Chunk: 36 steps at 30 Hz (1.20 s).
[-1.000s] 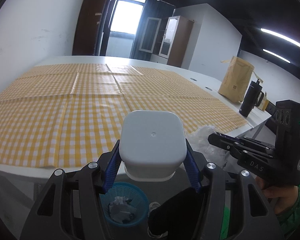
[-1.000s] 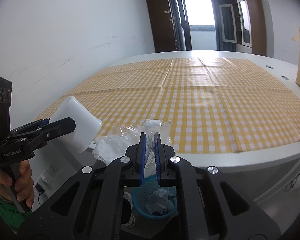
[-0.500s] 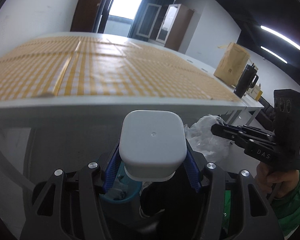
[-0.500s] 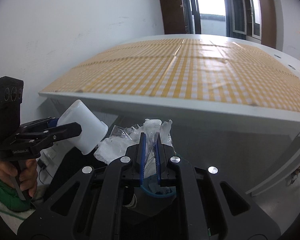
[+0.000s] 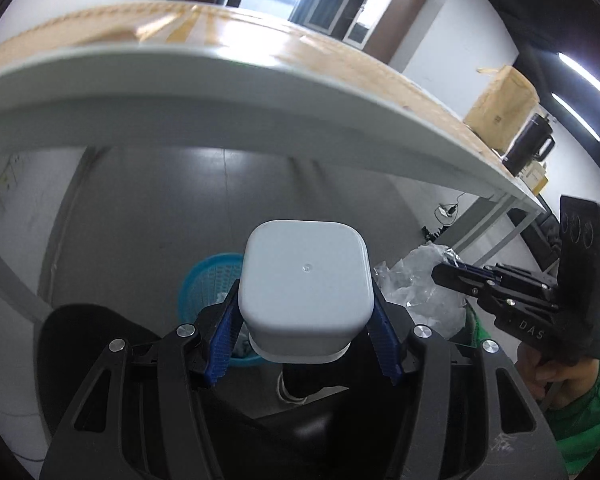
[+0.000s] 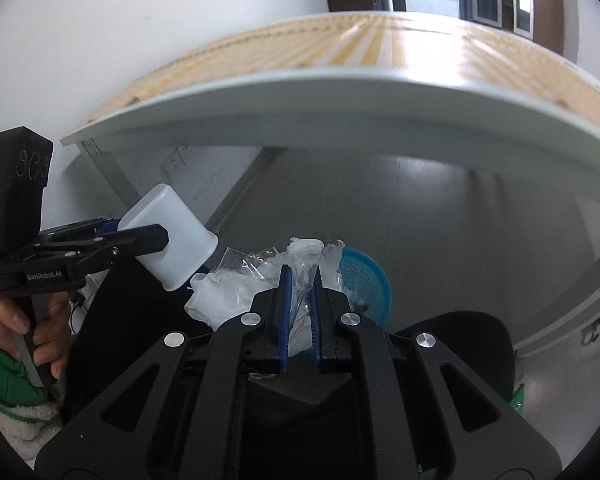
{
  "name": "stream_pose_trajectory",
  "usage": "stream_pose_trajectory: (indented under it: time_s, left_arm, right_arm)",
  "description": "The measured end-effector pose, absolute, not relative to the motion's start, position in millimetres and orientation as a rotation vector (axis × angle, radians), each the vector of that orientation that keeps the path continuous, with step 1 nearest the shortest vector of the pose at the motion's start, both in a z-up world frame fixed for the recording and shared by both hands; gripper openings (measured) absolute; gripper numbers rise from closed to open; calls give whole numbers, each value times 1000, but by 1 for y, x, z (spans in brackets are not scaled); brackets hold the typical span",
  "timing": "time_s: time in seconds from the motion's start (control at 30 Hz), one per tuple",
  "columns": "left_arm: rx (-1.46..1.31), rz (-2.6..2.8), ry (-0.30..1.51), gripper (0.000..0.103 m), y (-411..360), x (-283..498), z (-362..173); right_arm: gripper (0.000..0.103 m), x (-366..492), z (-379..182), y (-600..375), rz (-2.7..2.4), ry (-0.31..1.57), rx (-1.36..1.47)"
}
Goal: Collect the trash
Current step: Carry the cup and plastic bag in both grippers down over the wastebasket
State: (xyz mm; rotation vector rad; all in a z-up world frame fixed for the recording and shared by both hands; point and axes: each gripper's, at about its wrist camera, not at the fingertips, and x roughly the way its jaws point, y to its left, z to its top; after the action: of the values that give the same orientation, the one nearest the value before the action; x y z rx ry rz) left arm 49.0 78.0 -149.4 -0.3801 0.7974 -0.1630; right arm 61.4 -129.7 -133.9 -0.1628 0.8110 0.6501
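**A:** While the left tool [image 5: 306,312] has its blue pads clamped on the sides of the white plastic cup [image 5: 305,280], jaws about halfway apart, what worries you?

**B:** The cup is smooth and held only by its walls, base pointing forward. If the grip loosens before it is over the blue basket [image 5: 210,280], I think it lands on the floor beside it.

**A:** And the right tool [image 6: 300,300]?

**B:** Nearly closed, pinching a crumpled clear plastic wrapper [image 6: 236,292]. Most of the wrapper billows out to the left of the jaws. Being light, it could drift past the rim or cling to the pads on release.

**A:** Where is the basket?

**B:** On the floor below the counter [image 6: 340,92] edge, beyond both tools, with some trash already inside.

**A:** Pose?

**B:** Both tools slant downward, side by side, each gripped by a hand [image 6: 24,320] in a green sleeve [image 5: 580,420], below counter level.
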Motion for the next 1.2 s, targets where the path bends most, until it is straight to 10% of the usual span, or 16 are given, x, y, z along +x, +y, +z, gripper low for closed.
stream_pose_trajectory:
  time_s: [1.2]
  left_arm:
    - [-572, 51, 1082, 58, 95, 166, -297]
  right_arm:
    - [8, 229, -323, -62, 453, 1254, -153]
